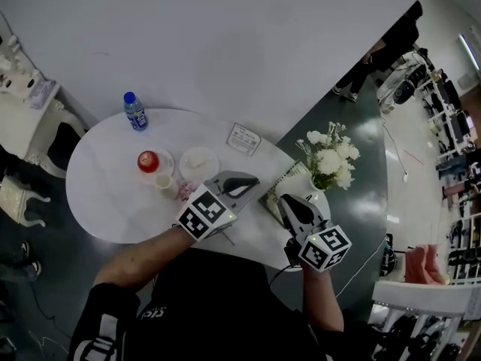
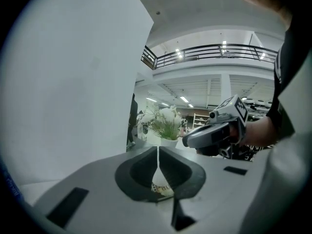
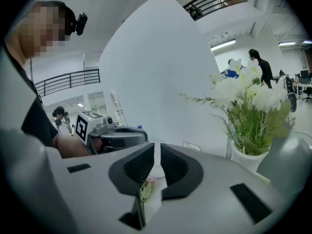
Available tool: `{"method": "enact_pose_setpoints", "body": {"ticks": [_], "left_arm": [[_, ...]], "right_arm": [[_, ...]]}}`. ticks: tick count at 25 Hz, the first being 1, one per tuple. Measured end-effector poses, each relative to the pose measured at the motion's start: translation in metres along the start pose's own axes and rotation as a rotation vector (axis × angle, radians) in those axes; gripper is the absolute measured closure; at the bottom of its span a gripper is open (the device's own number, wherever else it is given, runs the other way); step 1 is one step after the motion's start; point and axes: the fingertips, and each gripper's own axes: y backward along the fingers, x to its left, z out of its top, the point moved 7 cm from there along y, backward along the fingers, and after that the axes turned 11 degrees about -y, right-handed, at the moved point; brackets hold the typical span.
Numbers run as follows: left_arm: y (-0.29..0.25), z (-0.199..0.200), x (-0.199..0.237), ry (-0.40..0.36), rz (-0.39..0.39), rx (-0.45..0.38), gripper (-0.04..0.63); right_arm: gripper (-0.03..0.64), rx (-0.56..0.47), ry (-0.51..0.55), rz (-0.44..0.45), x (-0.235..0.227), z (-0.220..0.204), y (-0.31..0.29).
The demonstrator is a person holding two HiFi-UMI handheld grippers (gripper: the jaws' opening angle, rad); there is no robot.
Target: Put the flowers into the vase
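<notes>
Jaws of left claw (image 2: 158, 155) pinched together; right claw (image 3: 155, 152) narrow, pinkish blur (image 3: 144, 188) inside unidentifiable.

Left gripper (image 1: 248, 180) beside right gripper (image 1: 289, 203); jaws of both together

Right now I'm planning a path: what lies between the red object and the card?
A white plate lies there, shown in the head view.

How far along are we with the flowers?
White flowers already stand in the vase. The left gripper is shut and empty; whether the right gripper holds anything is unclear. What looks like a pink flower lies on the table, not yet placed.
</notes>
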Motion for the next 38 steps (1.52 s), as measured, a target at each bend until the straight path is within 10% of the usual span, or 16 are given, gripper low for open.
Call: {"method": "enact_pose_setpoints", "body": {"ticks": [17,38], "left_arm": [[0.05,0.012,-0.044,0.062,0.276,-0.033,0.584],[0.061,-0.013,-0.045,0.083,0.263,0.011,0.581]], "right_arm": [[0.563,-0.012,0.101,0.11,-0.004,-0.033,0.03],[0.563,0.032,0.069,0.151,0.002,-0.039,0.009]]}}
